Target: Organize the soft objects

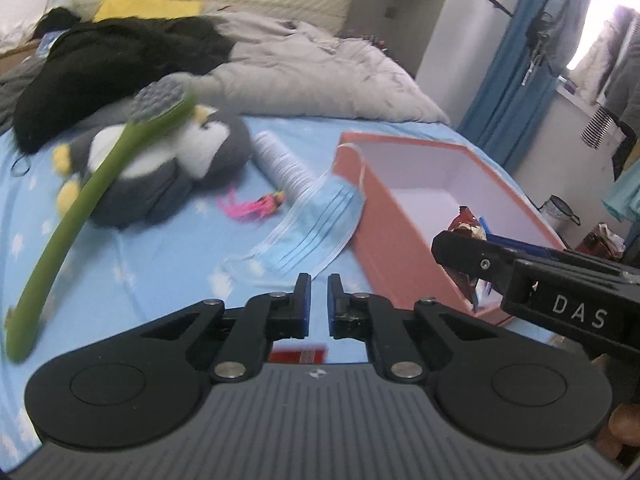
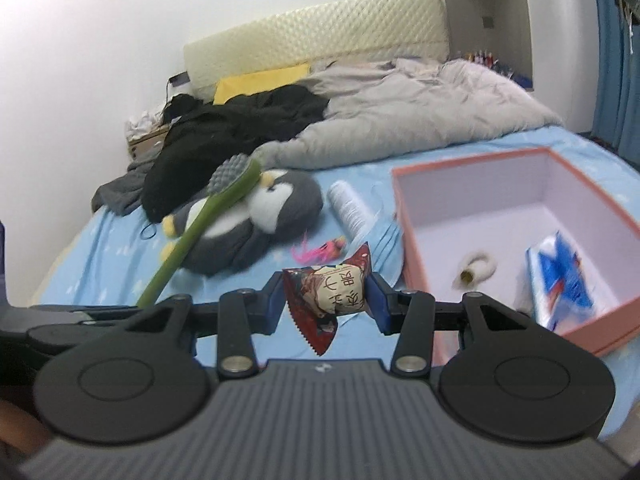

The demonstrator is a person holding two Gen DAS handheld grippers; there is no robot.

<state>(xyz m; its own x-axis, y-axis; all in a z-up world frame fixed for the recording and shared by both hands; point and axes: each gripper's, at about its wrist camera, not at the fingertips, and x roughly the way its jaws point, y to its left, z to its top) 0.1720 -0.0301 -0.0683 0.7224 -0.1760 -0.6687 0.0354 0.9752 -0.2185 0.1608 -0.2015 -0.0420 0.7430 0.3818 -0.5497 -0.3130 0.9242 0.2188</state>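
Red snack packet (image 2: 334, 294) pinched in right jaws, left jaws nearly closed, empty

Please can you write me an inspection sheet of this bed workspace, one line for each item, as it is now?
Surface: light blue star sheet on a bed.
Job's things: penguin plush lying on the sheet; blue face mask leaning on the open pink box; tissue pack inside the box; snack packet held in the air.
Clutter: green brush tilted up in front of the plush, its support not visible; black garment and grey duvet behind.
Grippers: left gripper shut, nothing held; right gripper shut on the snack packet.
Cables: thin dark cable by the headboard.
Surroundings: blue curtain, window.
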